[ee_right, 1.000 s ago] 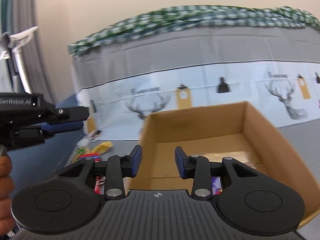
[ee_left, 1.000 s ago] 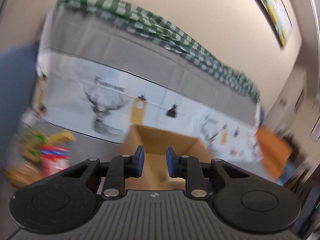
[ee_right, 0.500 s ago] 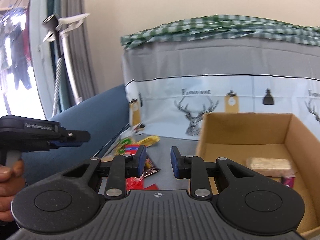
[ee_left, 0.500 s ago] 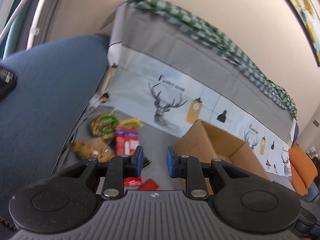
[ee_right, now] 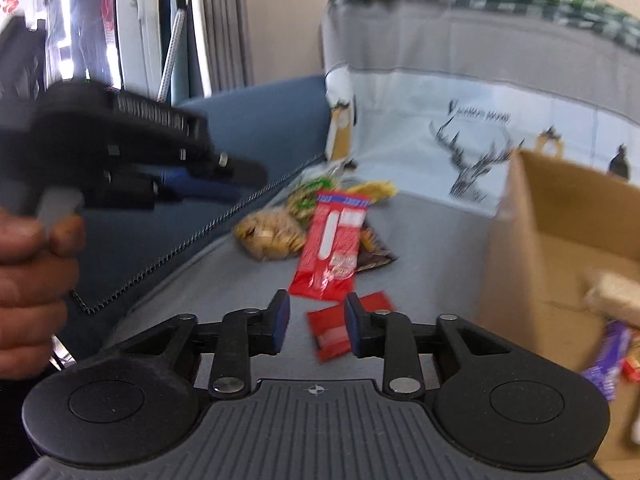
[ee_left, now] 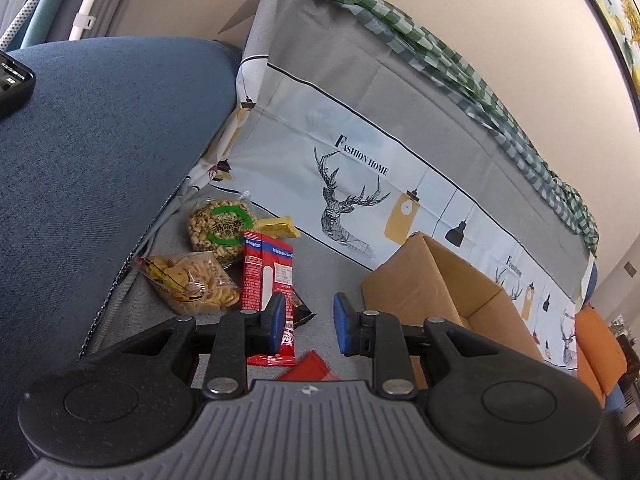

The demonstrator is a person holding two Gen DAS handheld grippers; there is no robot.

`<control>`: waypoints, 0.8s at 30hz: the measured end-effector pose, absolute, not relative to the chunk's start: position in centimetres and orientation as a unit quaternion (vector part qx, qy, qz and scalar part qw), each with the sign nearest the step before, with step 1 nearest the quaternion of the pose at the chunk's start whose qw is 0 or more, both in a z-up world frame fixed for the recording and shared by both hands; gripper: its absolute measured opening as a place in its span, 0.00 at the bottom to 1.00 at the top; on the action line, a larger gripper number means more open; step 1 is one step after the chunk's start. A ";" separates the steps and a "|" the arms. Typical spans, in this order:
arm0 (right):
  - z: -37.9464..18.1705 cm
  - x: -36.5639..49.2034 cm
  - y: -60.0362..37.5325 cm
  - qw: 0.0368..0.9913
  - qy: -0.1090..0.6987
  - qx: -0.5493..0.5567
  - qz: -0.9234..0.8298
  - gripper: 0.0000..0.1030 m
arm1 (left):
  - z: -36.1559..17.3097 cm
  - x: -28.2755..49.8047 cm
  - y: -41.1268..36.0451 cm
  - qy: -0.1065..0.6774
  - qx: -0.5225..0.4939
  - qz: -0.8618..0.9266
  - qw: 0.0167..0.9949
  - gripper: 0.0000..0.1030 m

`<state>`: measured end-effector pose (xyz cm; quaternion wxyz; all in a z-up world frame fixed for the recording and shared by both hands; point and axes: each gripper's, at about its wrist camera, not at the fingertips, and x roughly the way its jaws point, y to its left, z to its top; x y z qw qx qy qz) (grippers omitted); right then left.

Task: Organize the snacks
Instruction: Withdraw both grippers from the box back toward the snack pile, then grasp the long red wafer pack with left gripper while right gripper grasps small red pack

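Observation:
A snack pile lies on the grey seat cover: a long red packet [ee_left: 266,276], a clear bag of crackers [ee_left: 190,280], a peanut bag with a green ring [ee_left: 220,228], a yellow packet [ee_left: 278,227] and a dark packet [ee_left: 300,312]. My left gripper [ee_left: 309,322] hovers over the pile's near end; its jaws are opening, with nothing between them. My right gripper [ee_right: 316,322] hangs just above a small red packet [ee_right: 344,328]; its jaws are opening too, and the pads touch nothing. The long red packet [ee_right: 332,248] lies beyond it.
An open cardboard box [ee_left: 440,292] stands right of the pile, holding a beige bar [ee_right: 616,296] and a purple packet [ee_right: 608,356]. A blue sofa arm [ee_left: 100,140] rises at the left, a deer-print backrest [ee_left: 352,184] behind. A hand [ee_right: 32,264] holds the left tool at the left.
Both views have swung from the box leftward and down onto the snack pile. The right jaws narrowed, then spread wider over the small red packet. The left jaws widened slightly.

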<state>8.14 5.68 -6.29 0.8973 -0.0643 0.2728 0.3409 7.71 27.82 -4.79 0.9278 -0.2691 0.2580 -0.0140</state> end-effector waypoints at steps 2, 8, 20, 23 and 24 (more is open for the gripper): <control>-8.0 8.8 6.8 0.897 0.290 -0.080 0.324 0.43 | -4.9 7.9 27.9 0.260 -0.269 -0.012 0.927 0.28; -11.1 12.0 8.4 0.899 0.348 -0.055 0.261 0.71 | -5.5 8.8 28.1 0.273 -0.277 -0.003 0.921 0.35; -12.7 14.7 11.2 0.908 0.339 -0.066 0.237 0.71 | -8.8 13.5 28.1 0.318 -0.280 0.013 0.905 0.36; -12.3 14.8 10.7 0.911 0.336 -0.068 0.228 0.54 | -10.1 15.6 26.7 0.353 -0.232 0.027 0.906 0.39; -12.3 14.9 10.5 0.912 0.337 -0.067 0.225 0.53 | -10.5 16.1 26.2 0.360 -0.211 0.035 0.908 0.48</control>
